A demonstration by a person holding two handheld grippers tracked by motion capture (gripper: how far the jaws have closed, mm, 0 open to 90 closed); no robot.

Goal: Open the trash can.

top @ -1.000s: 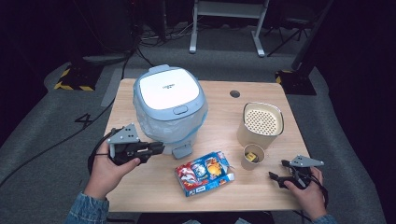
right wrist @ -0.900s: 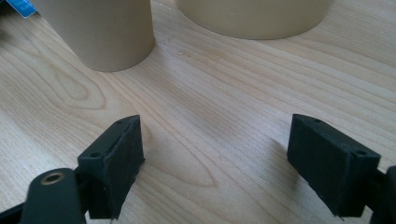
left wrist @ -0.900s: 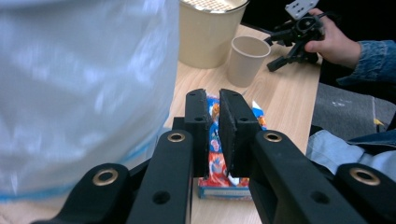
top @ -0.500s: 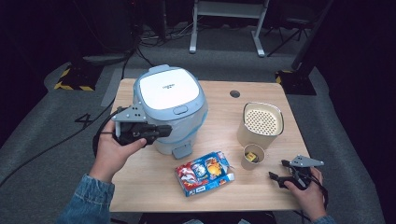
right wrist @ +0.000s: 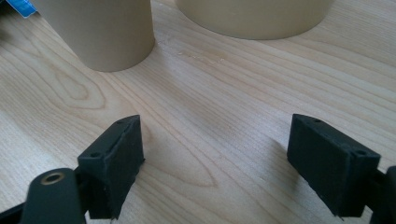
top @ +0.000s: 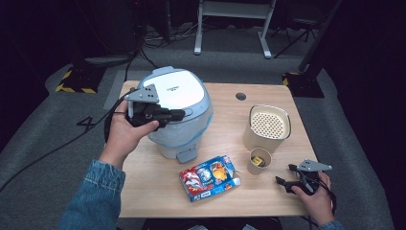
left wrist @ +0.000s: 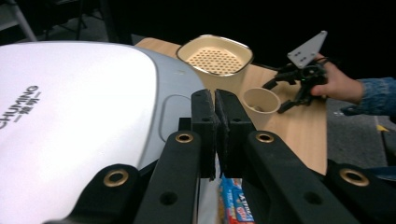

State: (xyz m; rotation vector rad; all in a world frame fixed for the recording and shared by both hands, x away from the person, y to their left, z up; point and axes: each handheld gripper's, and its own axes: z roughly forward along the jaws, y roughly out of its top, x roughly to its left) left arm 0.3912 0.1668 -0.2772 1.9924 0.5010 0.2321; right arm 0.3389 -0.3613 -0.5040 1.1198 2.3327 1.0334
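A white and grey rice cooker [top: 181,92] stands at the table's left half with its lid down. My left gripper [top: 178,114] hovers over the front edge of that lid, jaws pressed together with nothing between them. In the left gripper view its tips [left wrist: 215,99] sit just above the recessed panel [left wrist: 173,116] of the cooker lid [left wrist: 70,112]. My right gripper [top: 284,177] rests low at the table's front right, jaws wide apart and empty. In the right gripper view it [right wrist: 215,154] lies over bare wood, short of a paper cup [right wrist: 98,32].
A cream pot with a perforated insert [top: 269,125] stands at the right, a small paper cup [top: 259,161] in front of it. A colourful snack packet [top: 209,176] lies flat near the wooden table's front edge [top: 230,203]. Cables and stands surround the table on the floor.
My left gripper has lifted off the table's left side and moved up and forward to the cooker's lid. The right gripper has stayed put.
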